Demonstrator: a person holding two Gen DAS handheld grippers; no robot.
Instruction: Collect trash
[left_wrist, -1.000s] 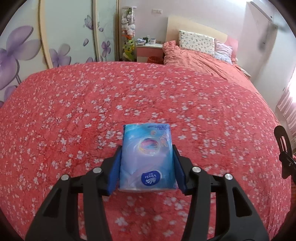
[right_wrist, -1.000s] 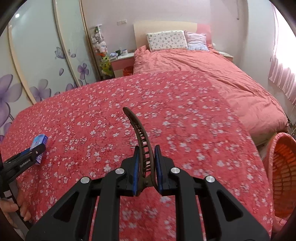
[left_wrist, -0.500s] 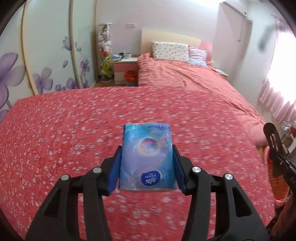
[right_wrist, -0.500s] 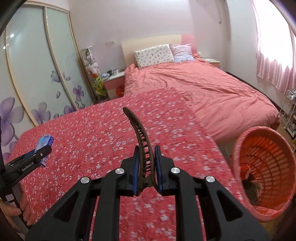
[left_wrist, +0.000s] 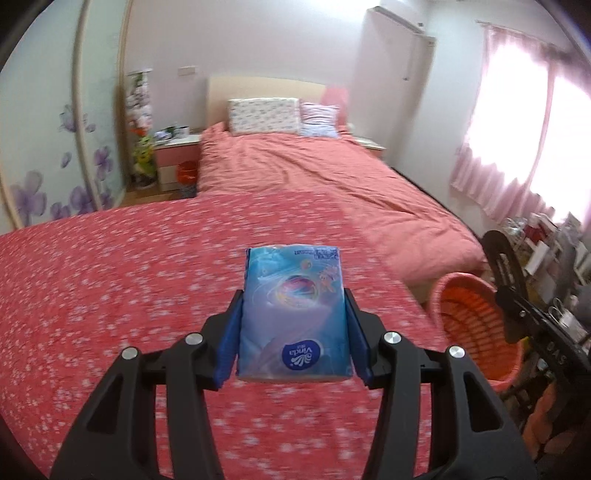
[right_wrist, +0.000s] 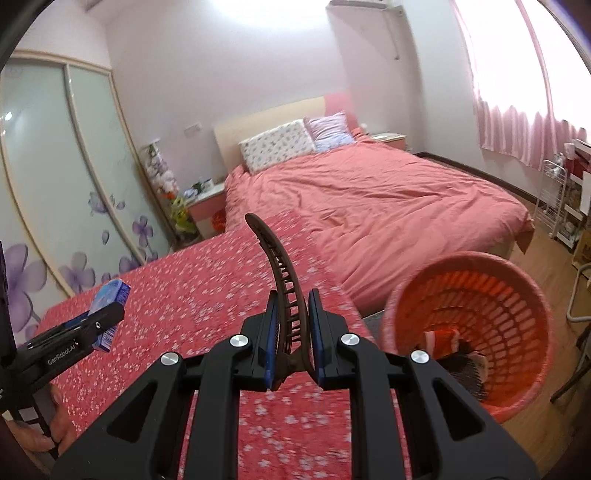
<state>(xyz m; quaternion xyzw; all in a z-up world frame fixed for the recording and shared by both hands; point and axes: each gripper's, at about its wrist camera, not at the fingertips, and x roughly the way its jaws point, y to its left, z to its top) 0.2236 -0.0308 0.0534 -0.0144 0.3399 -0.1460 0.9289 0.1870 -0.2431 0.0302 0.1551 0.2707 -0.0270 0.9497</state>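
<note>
A blue plastic-wrapped pocket tissue pack (left_wrist: 293, 314), printed with a cartoon picture and an oval logo, is clamped between the blue pads of the left gripper (left_wrist: 293, 328), whose black fingers press on its two long sides; the pack is held up in the air above the red floral bedspread (left_wrist: 110, 295), logo end towards the camera. In the right wrist view the same pack (right_wrist: 110, 297) is seen at the far left, sticking out of the left gripper (right_wrist: 99, 325), with part of a hand (right_wrist: 44, 435) on the handle below it. A dark brown curved plastic hair clip with a row of teeth (right_wrist: 284, 291) is gripped near its lower end by the right gripper (right_wrist: 293, 343), the blue pads closed narrowly on it, its curved tip rising up and to the left over the bedspread (right_wrist: 177, 295). Just to the right of the bedspread's edge, a round orange plastic lattice basket (right_wrist: 517, 288) stands on the wooden floor (right_wrist: 546, 243); some items already lie at its bottom, among them an orange-and-white wrapper (right_wrist: 441, 341), though the rest cannot be made out. In the left wrist view the basket (left_wrist: 465, 310) shows at the right edge, partly behind the right gripper (left_wrist: 513, 295) and its clip (left_wrist: 502, 254). Beyond lies a bed with a plain salmon-pink duvet (right_wrist: 388, 195) and two pillows (right_wrist: 277, 146) against a pale headboard.
</note>
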